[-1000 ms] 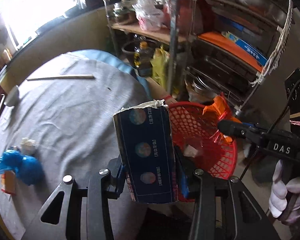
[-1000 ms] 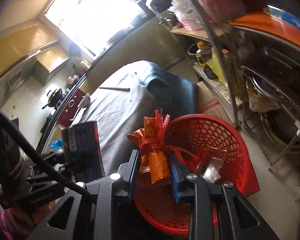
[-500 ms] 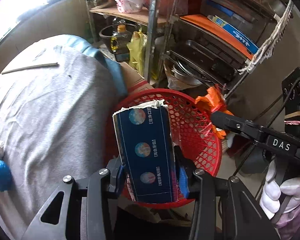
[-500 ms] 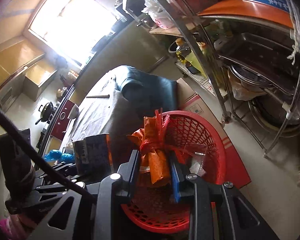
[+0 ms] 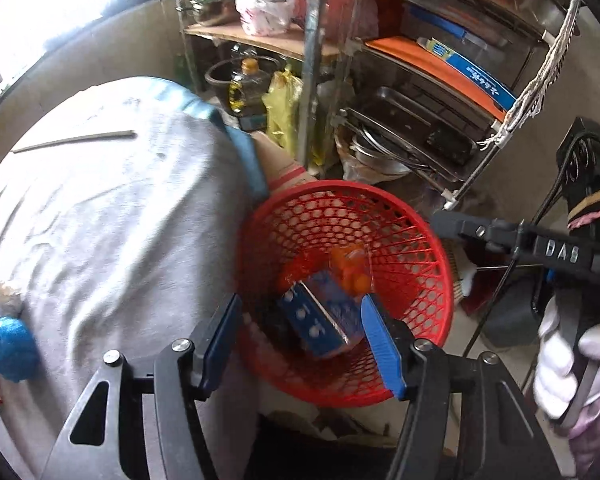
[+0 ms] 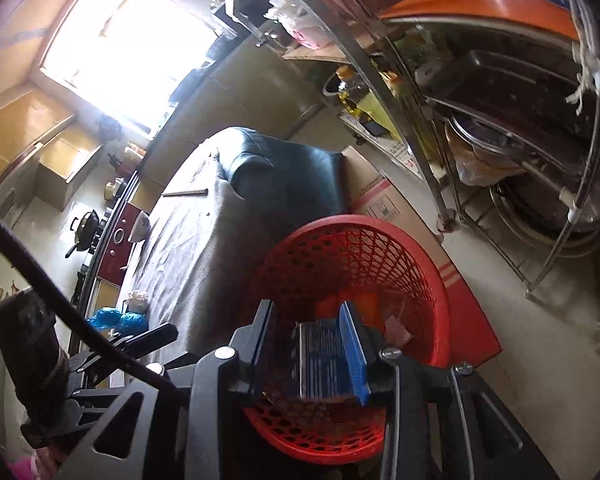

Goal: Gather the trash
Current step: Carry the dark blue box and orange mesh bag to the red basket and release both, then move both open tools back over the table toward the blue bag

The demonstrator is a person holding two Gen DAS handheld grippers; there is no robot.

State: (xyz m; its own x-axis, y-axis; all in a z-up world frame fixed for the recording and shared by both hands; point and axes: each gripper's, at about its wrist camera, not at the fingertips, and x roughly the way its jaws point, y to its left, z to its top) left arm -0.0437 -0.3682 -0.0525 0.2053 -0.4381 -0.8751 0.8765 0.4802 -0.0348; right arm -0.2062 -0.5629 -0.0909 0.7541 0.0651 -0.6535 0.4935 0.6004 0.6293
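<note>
Left of the red basket (image 5: 420,240), a blue bag (image 5: 8,344) lies on the grey worktop (image 5: 112,220). Above the basket, the left gripper (image 5: 300,332) and right gripper (image 6: 310,344) both hang with fingers spread and empty. Inside it lie the dark blue box (image 5: 320,320) and orange wrapper (image 5: 350,268).

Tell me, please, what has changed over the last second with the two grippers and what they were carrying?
Both let go: the left gripper dropped the blue box and the right gripper the orange wrapper into the red basket; both now stand open. The blue bag stayed on the table.
</note>
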